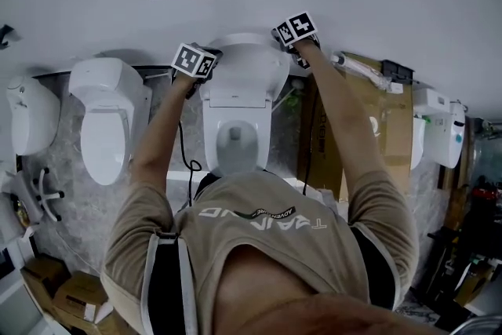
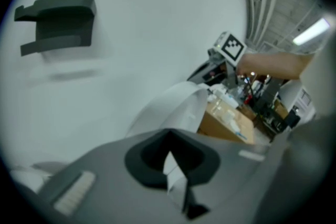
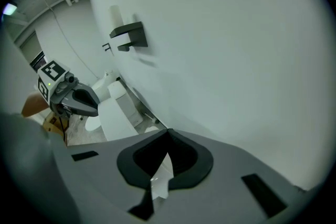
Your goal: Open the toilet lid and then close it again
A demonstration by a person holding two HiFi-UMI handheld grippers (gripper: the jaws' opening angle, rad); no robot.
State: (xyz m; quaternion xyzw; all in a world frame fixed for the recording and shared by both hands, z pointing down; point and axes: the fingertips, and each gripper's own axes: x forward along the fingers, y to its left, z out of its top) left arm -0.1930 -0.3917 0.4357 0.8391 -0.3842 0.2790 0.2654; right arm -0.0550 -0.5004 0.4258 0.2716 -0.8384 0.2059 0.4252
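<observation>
Toilet lid stands upright above the bowl, with its long axis rising from the bowl. Left gripper is clamped on the lid's left rim and right gripper on its upper right rim. The white edge sits between both jaw pairs. Judgement: closing means swinging the lid forward and down onto the bowl, and both grippers are equally near.
</observation>
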